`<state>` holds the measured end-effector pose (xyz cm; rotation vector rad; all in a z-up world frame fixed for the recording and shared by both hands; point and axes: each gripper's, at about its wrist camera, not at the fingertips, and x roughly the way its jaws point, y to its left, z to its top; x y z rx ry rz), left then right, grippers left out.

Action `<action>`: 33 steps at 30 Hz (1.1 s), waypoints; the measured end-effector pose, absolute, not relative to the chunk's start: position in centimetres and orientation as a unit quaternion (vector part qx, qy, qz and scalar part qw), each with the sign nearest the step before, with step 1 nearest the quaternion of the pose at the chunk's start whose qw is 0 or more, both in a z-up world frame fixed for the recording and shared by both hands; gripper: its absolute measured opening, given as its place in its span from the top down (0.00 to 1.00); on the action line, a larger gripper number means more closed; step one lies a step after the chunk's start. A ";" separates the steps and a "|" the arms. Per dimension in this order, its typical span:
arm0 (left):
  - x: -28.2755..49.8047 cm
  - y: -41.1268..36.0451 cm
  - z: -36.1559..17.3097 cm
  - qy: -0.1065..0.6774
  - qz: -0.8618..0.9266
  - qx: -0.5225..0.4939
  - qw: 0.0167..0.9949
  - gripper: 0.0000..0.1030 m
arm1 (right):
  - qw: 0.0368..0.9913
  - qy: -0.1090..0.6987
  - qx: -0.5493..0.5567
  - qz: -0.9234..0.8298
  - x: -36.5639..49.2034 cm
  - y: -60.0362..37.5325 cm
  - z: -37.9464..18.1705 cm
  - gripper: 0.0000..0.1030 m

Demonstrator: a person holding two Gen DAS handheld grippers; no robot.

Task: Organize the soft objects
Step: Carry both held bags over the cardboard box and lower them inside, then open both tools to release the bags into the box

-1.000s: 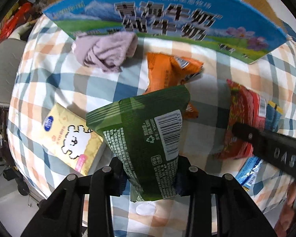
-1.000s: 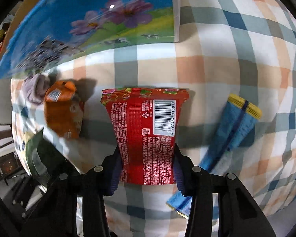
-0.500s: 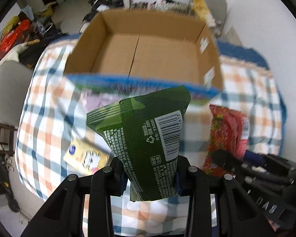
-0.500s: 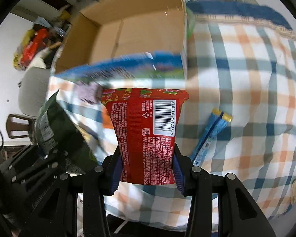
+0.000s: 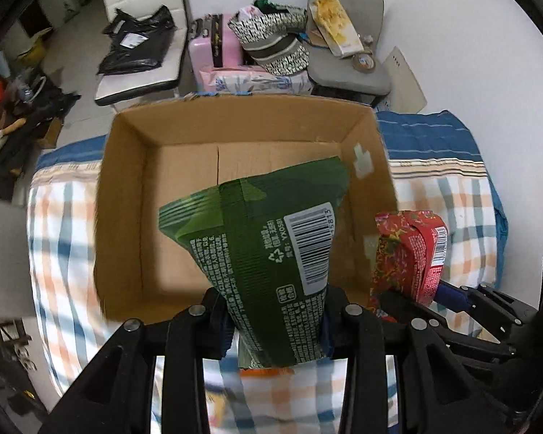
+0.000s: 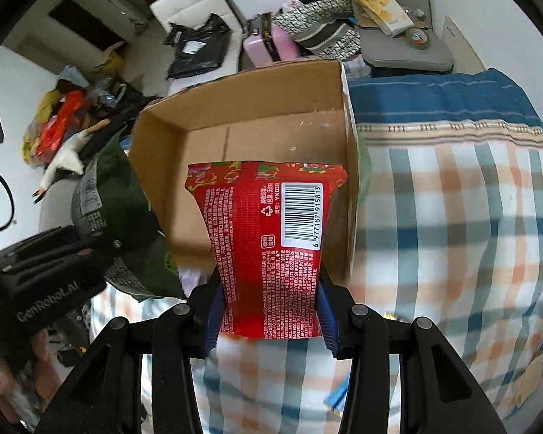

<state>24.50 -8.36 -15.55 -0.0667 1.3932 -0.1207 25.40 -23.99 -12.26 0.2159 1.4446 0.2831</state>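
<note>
Green packet (image 5: 271, 253) between left fingers (image 5: 217, 320), red packet (image 6: 271, 238) between right fingers (image 6: 329, 320)

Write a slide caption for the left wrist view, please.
Left gripper holds a green snack bag above the open cardboard box.

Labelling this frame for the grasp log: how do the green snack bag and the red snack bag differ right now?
Colour: the green snack bag is dark green, the red snack bag bright red with a floral top edge.
Holder: green sits in the left tongs, red in the right tongs.
Pose: green leans with a slanted top edge; red stands straighter with a level top.
Shared: both are clamped at the lower end, barcode side to camera, in front of the open cardboard box.
</note>
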 end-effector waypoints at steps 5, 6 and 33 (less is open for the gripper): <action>30.2 -8.2 -19.0 0.670 -0.082 -0.033 0.737 0.68 | 0.731 0.669 0.091 0.102 31.0 -22.7 -15.4 0.54; 30.7 -8.2 -19.9 0.676 -0.085 -0.032 0.732 0.68 | 0.729 0.671 0.090 0.099 31.9 -22.5 -16.0 0.54; 39.1 -5.8 -28.5 0.724 -0.101 -0.045 0.681 0.39 | 0.695 0.717 0.036 0.036 40.0 -18.7 -26.1 0.48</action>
